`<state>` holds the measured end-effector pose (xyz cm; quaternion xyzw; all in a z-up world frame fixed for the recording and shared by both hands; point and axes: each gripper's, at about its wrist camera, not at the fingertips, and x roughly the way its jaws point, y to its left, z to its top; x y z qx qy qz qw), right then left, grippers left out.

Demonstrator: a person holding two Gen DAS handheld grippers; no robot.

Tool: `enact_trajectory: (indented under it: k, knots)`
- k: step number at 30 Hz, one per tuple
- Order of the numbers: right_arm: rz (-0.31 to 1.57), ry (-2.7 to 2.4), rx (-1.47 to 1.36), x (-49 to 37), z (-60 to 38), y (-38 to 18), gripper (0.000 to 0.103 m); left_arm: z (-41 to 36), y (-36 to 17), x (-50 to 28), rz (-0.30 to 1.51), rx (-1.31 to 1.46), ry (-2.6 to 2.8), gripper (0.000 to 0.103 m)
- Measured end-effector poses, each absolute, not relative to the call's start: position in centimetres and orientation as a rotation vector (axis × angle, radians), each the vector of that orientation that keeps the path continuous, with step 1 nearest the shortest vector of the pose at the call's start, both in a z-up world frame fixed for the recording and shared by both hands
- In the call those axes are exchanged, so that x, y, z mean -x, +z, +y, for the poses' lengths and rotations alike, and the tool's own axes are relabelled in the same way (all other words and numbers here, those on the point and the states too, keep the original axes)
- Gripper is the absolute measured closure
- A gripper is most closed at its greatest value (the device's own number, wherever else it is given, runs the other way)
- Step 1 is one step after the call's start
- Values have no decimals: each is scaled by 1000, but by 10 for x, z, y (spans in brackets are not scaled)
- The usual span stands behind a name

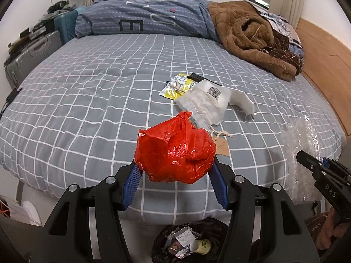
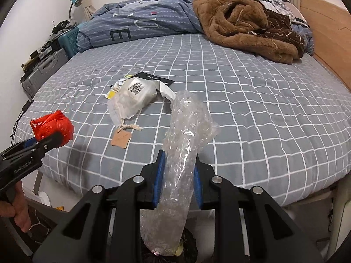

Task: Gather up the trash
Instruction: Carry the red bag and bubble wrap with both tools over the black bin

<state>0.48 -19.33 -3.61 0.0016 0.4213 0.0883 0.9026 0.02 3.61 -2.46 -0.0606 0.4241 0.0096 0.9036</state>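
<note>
My left gripper (image 1: 175, 166) is shut on a crumpled red plastic bag (image 1: 175, 149), held above the bed's front edge; it also shows in the right wrist view (image 2: 52, 129). My right gripper (image 2: 178, 164) is shut on a roll of clear bubble wrap (image 2: 184, 144), which hangs down toward the trash bin (image 2: 188, 247). The bubble wrap also shows in the left wrist view (image 1: 302, 153). On the bed lie a white drawstring pouch (image 2: 133, 100) with a brown tag (image 2: 120, 139), a yellow packet (image 1: 177, 85) and a black card (image 2: 156, 77). The black-lined bin (image 1: 188, 241) holds several scraps and a paper cup.
The bed (image 1: 87, 100) has a grey checked sheet. A folded blue duvet (image 1: 142, 15) and a brown fleece blanket (image 1: 252, 37) lie at its far side. Suitcases (image 1: 33, 54) stand to the left. A wooden headboard (image 1: 324, 50) runs along the right.
</note>
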Motion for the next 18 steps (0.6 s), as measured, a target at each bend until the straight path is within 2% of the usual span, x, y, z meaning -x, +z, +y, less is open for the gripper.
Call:
enact_trajectory:
  k: [18]
  knots:
    - [829, 242, -25, 67, -184, -13, 80, 25, -23, 77, 880, 174, -13, 46]
